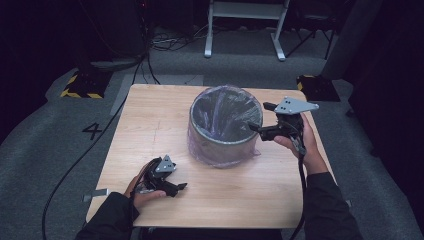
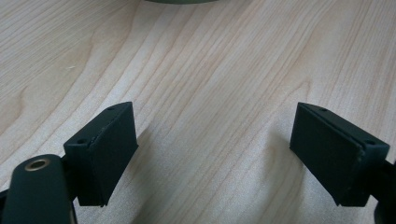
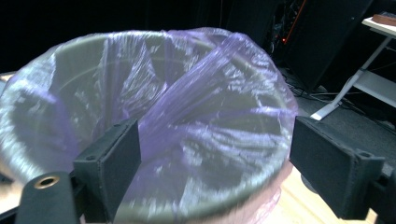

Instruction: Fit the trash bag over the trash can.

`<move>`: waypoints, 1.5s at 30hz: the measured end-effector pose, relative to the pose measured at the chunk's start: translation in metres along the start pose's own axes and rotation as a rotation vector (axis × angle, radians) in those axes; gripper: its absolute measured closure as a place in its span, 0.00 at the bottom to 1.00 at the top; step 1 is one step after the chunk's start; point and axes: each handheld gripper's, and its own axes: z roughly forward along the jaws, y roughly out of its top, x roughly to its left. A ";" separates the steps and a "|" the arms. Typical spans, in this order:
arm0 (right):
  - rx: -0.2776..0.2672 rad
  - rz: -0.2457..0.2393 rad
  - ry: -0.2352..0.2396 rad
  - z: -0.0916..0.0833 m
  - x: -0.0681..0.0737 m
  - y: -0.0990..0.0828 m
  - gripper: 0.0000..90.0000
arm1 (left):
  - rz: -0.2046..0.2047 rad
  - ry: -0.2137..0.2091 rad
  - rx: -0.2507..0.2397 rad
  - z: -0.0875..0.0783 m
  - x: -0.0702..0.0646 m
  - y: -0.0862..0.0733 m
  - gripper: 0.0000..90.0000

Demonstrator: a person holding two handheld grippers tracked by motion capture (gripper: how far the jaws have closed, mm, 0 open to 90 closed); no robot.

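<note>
Our right gripper (image 1: 256, 127) (jaws spread, pinching nothing) waits at the bin's (image 1: 225, 145) three o'clock rim, nearer than our spread left gripper (image 1: 181, 187).

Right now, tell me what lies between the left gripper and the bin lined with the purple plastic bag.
Nothing: in the high view, only bare light wooden tabletop separates the left gripper from the round grey bin lined with the purple plastic bag.

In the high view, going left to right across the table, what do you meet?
Left gripper → bin lined with a purple bag → right gripper, all on the table.
</note>
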 end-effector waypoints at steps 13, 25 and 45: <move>0.061 0.104 -0.003 0.034 -0.007 0.012 0.18 | 0.001 0.000 0.000 0.000 0.000 0.000 0.16; 0.132 0.019 0.064 0.057 -0.004 0.023 0.21 | 0.001 0.000 0.000 0.000 0.000 0.000 0.16; 0.269 -0.027 0.134 0.081 0.005 0.024 0.25 | 0.001 0.000 0.000 0.000 0.000 0.000 0.16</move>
